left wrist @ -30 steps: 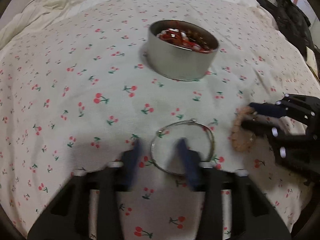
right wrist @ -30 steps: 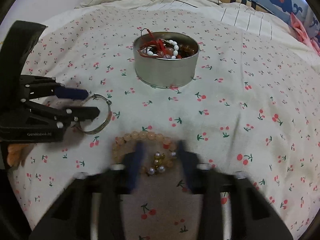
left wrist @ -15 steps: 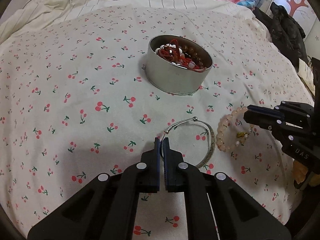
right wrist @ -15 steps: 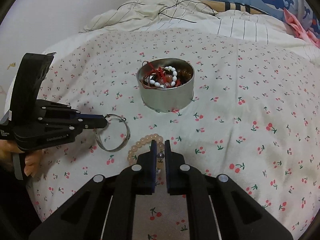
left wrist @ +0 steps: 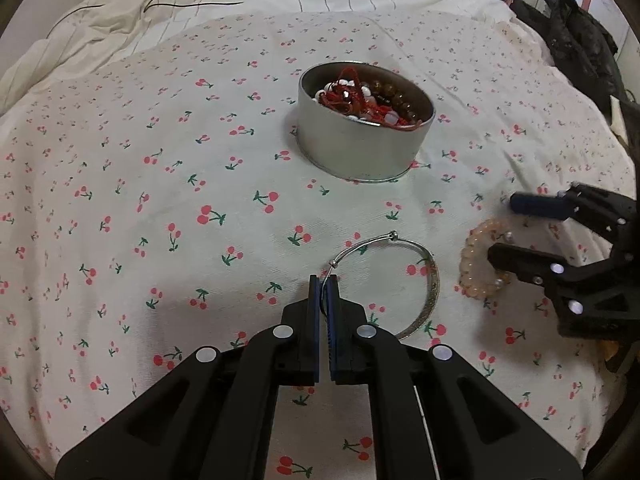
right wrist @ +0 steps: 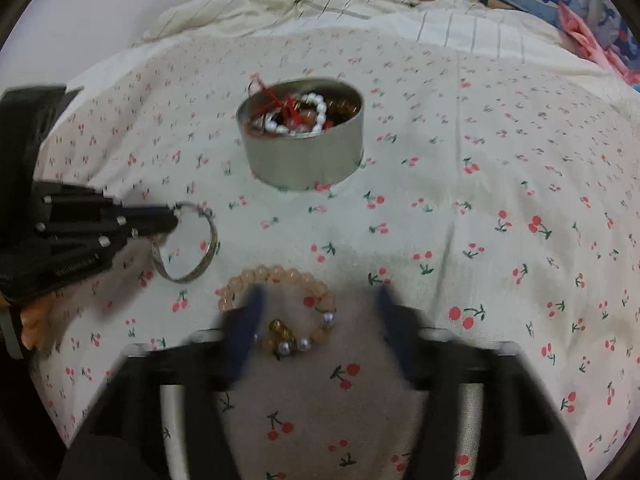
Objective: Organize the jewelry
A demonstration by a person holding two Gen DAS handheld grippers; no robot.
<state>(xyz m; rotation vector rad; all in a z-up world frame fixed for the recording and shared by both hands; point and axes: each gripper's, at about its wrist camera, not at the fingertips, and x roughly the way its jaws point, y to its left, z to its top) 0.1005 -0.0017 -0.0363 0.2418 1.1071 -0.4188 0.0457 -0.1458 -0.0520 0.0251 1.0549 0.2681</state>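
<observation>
Since half a second ago, the right gripper (right wrist: pixel 318 312) has been opened — its jaws, then together, are now spread wide around the near side of the pink bead bracelet (right wrist: pixel 276 308), which lies flat on the cherry-print bedsheet (right wrist: pixel 480 240). The left gripper (left wrist: pixel 324 292) is kept clamped on the thin wire end of the silver bangle (left wrist: pixel 400 280), just beside the bracelet. Farther back, a round tin (left wrist: pixel 360 148) is filled with beads and red cord.

Bare cherry-print sheet (left wrist: pixel 168 184) open left of the tin (left wrist: pixel 364 148), silver bangle (left wrist: pixel 420 280) and peach bead bracelet (right wrist: pixel 280 300) lying near its front, right gripper (left wrist: pixel 504 232) crowding the bracelet side.
</observation>
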